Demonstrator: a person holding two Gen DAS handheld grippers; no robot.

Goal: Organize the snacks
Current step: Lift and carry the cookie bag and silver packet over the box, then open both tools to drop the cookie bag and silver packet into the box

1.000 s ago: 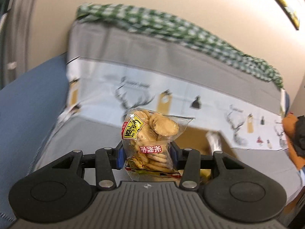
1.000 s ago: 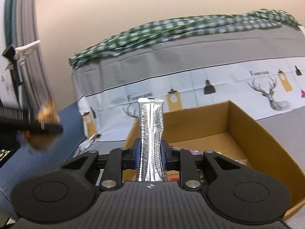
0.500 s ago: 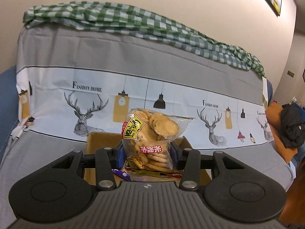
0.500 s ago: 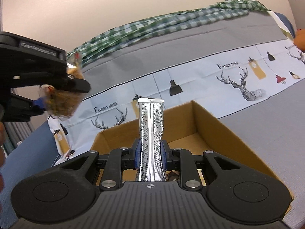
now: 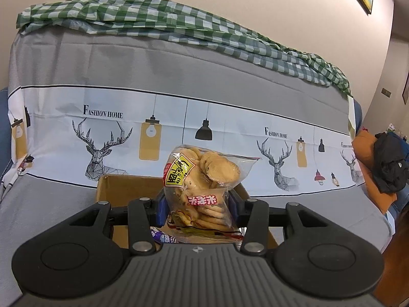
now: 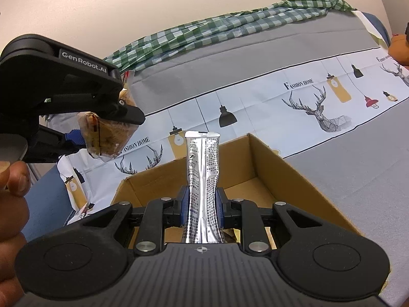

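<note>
Both grippers are loaded: the left gripper (image 5: 196, 206) is clenched on a clear cookie bag (image 5: 203, 190), and the right gripper (image 6: 202, 208) pinches a silver foil pouch (image 6: 203, 189) that stands upright between its blue pads. Each snack hangs in the air over an open cardboard box (image 6: 288, 168) that sits on a grey sofa cover (image 6: 345, 158) printed with deer and lamps. In the right view the left gripper sits high on the left with its bag, above the box's near-left corner, and the person's hand (image 6: 11, 204) shows at the frame edge. The step in hand looks like the carry-and-drop stage — both snacks are held over the box but neither is in it yet. The next move probably calls for lowering each snack past the rim and then easing the jaws apart; with two tools over one opening, going one at a time would keep them from bumping. The tall pouch may tip as it lands, so laying it flat seems safer. Counted: two grippers, two held snacks, one box. Inside the box at least one more wrapper (image 5: 159, 236) shows — purple, low by the left tool — with other scraps of packaging I cannot count. A green checked cloth (image 5: 163, 23) lies along the sofa back.
</note>
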